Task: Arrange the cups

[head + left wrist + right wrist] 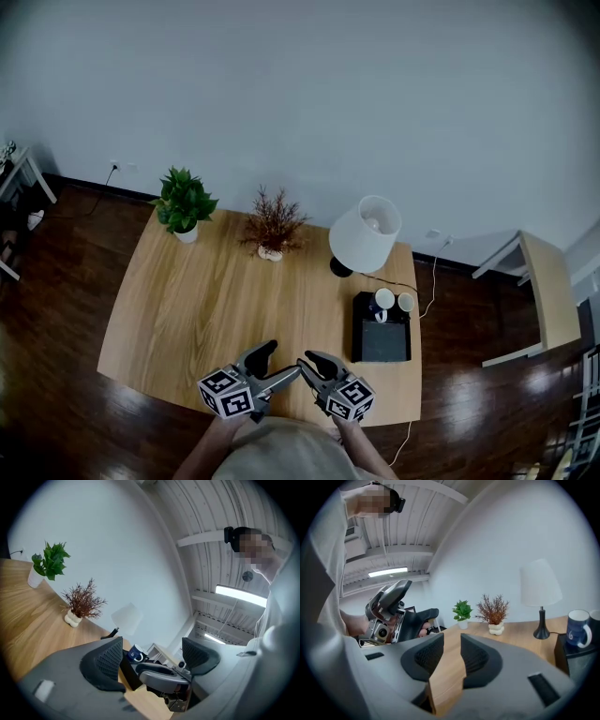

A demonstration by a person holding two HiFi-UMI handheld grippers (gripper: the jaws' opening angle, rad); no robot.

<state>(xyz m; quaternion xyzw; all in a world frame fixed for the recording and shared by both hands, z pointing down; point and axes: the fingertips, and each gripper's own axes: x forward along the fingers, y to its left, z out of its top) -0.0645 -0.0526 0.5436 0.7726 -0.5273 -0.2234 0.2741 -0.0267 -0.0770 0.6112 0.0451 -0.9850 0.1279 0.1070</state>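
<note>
Both tools hovered over the near edge of the bench (206,300), well apart from the cups (384,299), which stood side by side at the far end of a black box (381,345) at the bench's right, just in front of the lamp (366,234). The left tool (281,362) had its jaws wide apart and gripped nothing. The right tool (315,362) had its jaws drawn nearly together, with only bare bench showing through the narrow gap. We judged two risks. First, the tools pointed toward each other at close quarters, so a quick swing of either could knock them together. Second, the right tool's gap looked too narrow for a cup wall, so a reach made without widening it would likely push a cup into its neighbour or off the box. The head view alone gave the layout and showed two pale rims from above. The right gripper view alone showed the blue cup (579,628) in profile, with its handle, and a second cup cut off at the picture's edge. The left gripper view alone placed the right tool squarely in its line of sight, partly masking the box.
</note>
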